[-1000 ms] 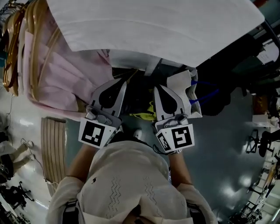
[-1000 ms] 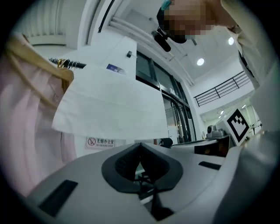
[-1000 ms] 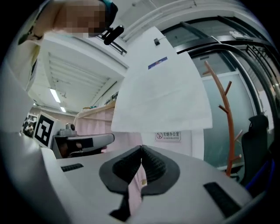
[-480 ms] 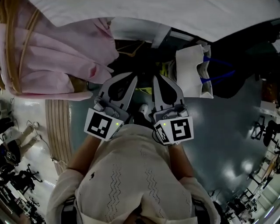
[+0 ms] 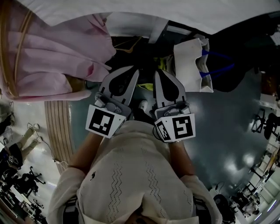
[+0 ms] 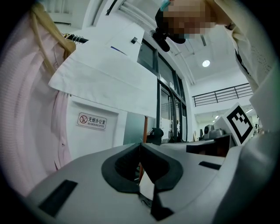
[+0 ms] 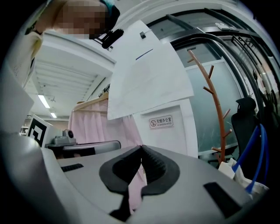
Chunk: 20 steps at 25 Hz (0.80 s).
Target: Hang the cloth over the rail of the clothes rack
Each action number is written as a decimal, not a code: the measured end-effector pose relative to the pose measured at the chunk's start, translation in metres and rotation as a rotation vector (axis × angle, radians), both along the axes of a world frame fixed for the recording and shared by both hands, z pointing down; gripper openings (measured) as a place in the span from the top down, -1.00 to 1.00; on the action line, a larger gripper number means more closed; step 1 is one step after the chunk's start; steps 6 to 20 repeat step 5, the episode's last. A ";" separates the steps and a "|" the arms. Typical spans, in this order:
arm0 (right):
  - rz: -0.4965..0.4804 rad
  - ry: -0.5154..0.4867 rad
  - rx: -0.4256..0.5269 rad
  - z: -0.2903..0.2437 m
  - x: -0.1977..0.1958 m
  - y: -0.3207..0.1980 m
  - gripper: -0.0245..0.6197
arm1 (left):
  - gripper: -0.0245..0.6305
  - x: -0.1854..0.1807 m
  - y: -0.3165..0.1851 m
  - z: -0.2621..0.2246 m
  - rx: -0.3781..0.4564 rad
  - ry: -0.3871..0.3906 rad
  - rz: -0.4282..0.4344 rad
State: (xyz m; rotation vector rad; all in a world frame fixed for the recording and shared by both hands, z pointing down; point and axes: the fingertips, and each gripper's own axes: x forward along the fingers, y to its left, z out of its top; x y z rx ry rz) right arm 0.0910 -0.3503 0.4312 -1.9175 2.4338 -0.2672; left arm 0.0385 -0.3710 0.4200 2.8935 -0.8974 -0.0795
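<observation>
The white cloth (image 5: pixel 197 13) spreads across the top of the head view, draped up high; the rail beneath it is hidden. It hangs as a wide white sheet (image 6: pixel 109 74) in the left gripper view and shows again as the white cloth (image 7: pixel 148 74) in the right gripper view. My left gripper (image 5: pixel 134 71) and right gripper (image 5: pixel 158 72) sit side by side close to my chest, below the cloth and apart from it. Both point up at it. The left gripper's (image 6: pixel 140 146) jaws are shut with nothing in them. The right gripper's (image 7: pixel 141 148) jaws are also shut and hold nothing.
Pink garments (image 5: pixel 48 57) on wooden hangers hang at the left, next to the cloth. A white bag with blue handles (image 5: pixel 192 63) stands at the right. A wooden coat stand (image 7: pixel 214 113) and a black chair (image 7: pixel 247 118) are further right. A slatted wooden panel (image 5: pixel 59 127) lies on the floor at left.
Both grippers have drawn back from the cloth's edge toward my chest, staying shut. The cloth and pink garments now sit higher in the head view.
</observation>
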 end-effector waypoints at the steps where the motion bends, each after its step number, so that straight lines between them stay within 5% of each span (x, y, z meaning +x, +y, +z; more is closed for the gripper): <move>1: 0.002 0.000 0.000 0.000 0.000 -0.001 0.87 | 0.89 0.000 -0.002 0.000 -0.001 0.004 -0.006; 20: 0.001 -0.008 -0.007 0.001 -0.002 -0.004 0.87 | 0.89 -0.003 -0.006 -0.002 -0.002 0.014 -0.019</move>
